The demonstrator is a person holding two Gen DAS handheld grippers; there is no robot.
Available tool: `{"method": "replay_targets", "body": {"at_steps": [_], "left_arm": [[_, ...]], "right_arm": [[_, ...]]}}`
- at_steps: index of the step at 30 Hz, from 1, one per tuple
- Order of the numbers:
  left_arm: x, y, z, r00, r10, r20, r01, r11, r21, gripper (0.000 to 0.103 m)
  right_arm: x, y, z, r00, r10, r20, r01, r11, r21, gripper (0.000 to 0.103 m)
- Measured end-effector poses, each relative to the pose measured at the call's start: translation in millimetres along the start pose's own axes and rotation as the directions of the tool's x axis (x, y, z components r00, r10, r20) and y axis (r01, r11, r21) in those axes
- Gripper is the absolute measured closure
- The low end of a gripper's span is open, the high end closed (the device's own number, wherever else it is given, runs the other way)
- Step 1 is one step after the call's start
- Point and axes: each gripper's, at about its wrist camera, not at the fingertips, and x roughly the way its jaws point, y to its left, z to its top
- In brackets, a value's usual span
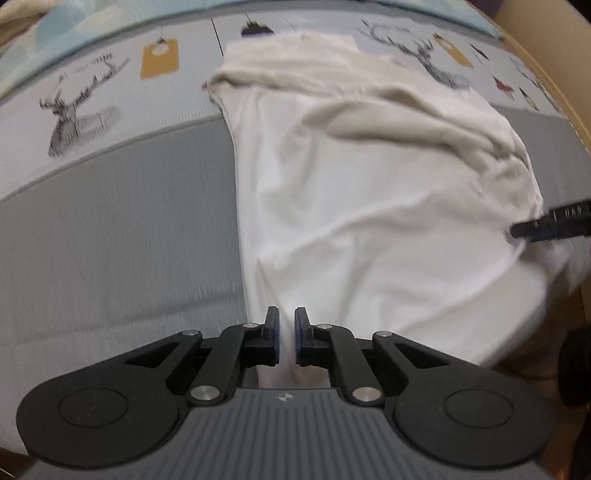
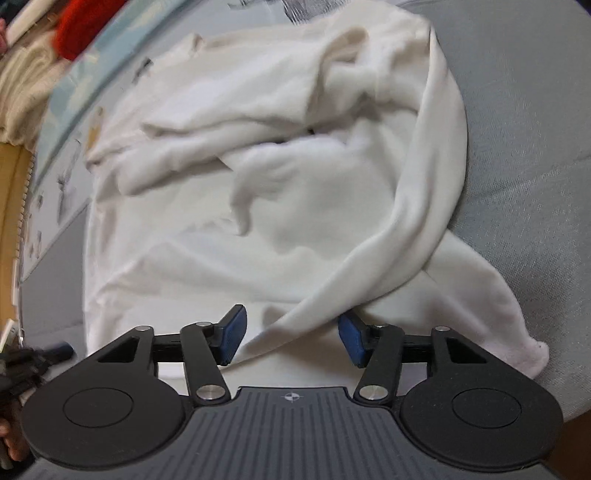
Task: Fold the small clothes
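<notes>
A white small garment [image 1: 362,206] lies rumpled on a grey bed cover [image 1: 110,236]. My left gripper [image 1: 287,332] is shut on the garment's near edge, with cloth pinched between its blue pads. In the right wrist view the same garment [image 2: 258,177] lies bunched, with a twisted strip [image 2: 417,214] running down between the fingers. My right gripper [image 2: 291,338] is open, its blue pads either side of that strip's lower end. A dark finger of the right gripper [image 1: 550,221] shows at the garment's right edge in the left wrist view.
A sheet printed with deer heads and tags [image 1: 81,110] lies at the far side of the bed. A red item [image 2: 85,22] and beige knitwear [image 2: 22,77] sit at the far left. A wooden edge [image 1: 546,66] borders the bed.
</notes>
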Motion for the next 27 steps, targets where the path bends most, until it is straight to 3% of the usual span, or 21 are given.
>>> {"method": "replay_targets", "body": {"at_steps": [1,6,10,13,15,17,18,20,22,24,26,27], "left_arm": [[1.4,-2.3,5.8,1.000,0.008,0.008,-0.008,1.000,-0.006,0.095],[12.6,-23.7,39.1,0.998,0.046,0.035,-0.046,0.999,-0.021,0.095],[20.7,-47.6,66.7,0.997,0.054,0.060,-0.052,0.998,-0.028,0.095],[22.8,-68.1,84.7,0.995,0.032,0.092,-0.031,0.999,-0.014,0.095],[23.4,-81.7,95.8,0.992,0.001,0.126,-0.002,1.000,0.003,0.095],[25.1,-96.2,108.2,0.987,-0.042,0.158,0.039,0.999,0.018,0.095],[27.1,-103.8,114.4,0.983,-0.061,0.173,0.058,0.998,0.025,0.095],[33.2,-116.7,124.1,0.977,-0.092,0.190,0.086,0.996,0.039,0.095],[42.2,-130.8,132.6,0.974,-0.116,0.196,0.108,0.993,0.052,0.095],[49.3,-143.6,139.3,0.968,-0.137,0.209,0.125,0.990,0.069,0.095],[56.1,-154.3,148.2,0.961,-0.150,0.234,0.134,0.988,0.080,0.095],[59.0,-157.7,152.9,0.956,-0.158,0.249,0.141,0.987,0.082,0.095]], "right_arm": [[-3.1,-2.9,3.0,1.000,0.015,0.014,-0.015,1.000,0.002,0.093],[-13.9,-16.8,15.4,0.998,0.048,0.033,-0.049,0.998,0.029,0.097],[-58.5,-25.7,30.0,0.984,0.013,0.177,0.000,0.997,-0.073,0.098],[-83.0,-37.4,40.9,0.956,-0.115,0.270,0.163,0.974,-0.160,0.098],[-95.1,-53.5,57.8,0.922,-0.226,0.313,0.281,0.949,-0.142,0.098],[-104.8,-69.8,79.1,0.891,-0.294,0.347,0.344,0.935,-0.091,0.098],[-107.0,-73.8,88.3,0.860,-0.348,0.372,0.402,0.912,-0.076,0.098],[-107.3,-73.8,105.6,0.767,-0.468,0.439,0.538,0.842,-0.043,0.098],[-104.2,-71.7,118.3,0.688,-0.524,0.501,0.615,0.788,-0.020,0.098],[-94.8,-67.6,126.1,0.567,-0.598,0.566,0.733,0.680,-0.016,0.098],[-92.3,-60.8,134.6,0.477,-0.612,0.631,0.791,0.612,-0.004,0.098],[-92.8,-57.8,138.7,0.419,-0.619,0.665,0.820,0.572,0.016,0.098]]}}
